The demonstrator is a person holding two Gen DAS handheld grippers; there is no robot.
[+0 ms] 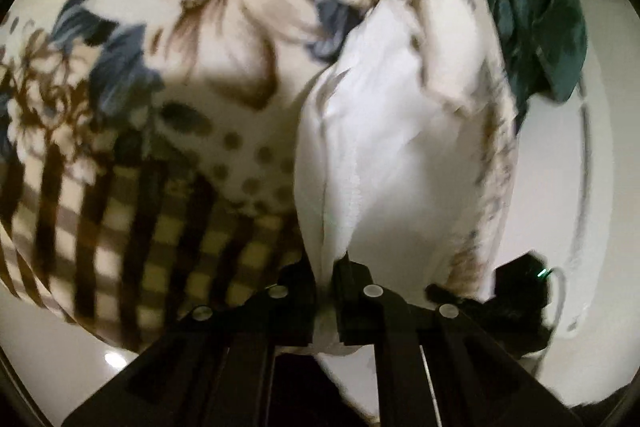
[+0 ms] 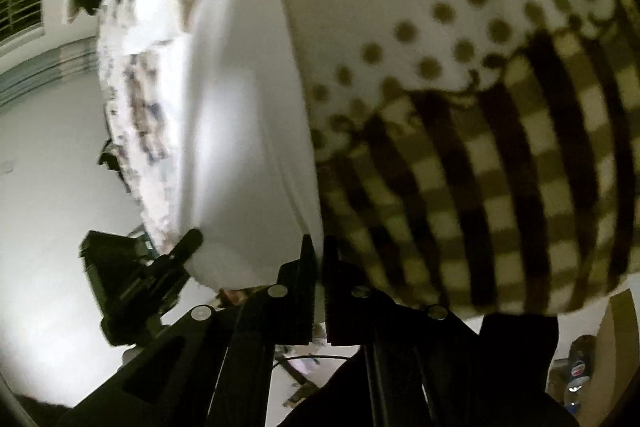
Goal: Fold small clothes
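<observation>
Cloth (image 1: 240, 75), a small printed piece with flowers, dots and checks on its face and a plain white underside, hung lifted between my two grippers, well clear of the pale surface (image 1: 560, 187) below. My left gripper (image 1: 326, 283) was clamped on a white edge and my right gripper (image 2: 318, 263) was likewise closed on the hem where the white side met the checks, so I had one edge pinched at two spots. I judged the fold barely begun: one side looked turned over, but the piece was not yet laid flat or halved, and a dark green garment (image 1: 532, 11) lay far right, unfolded.
</observation>
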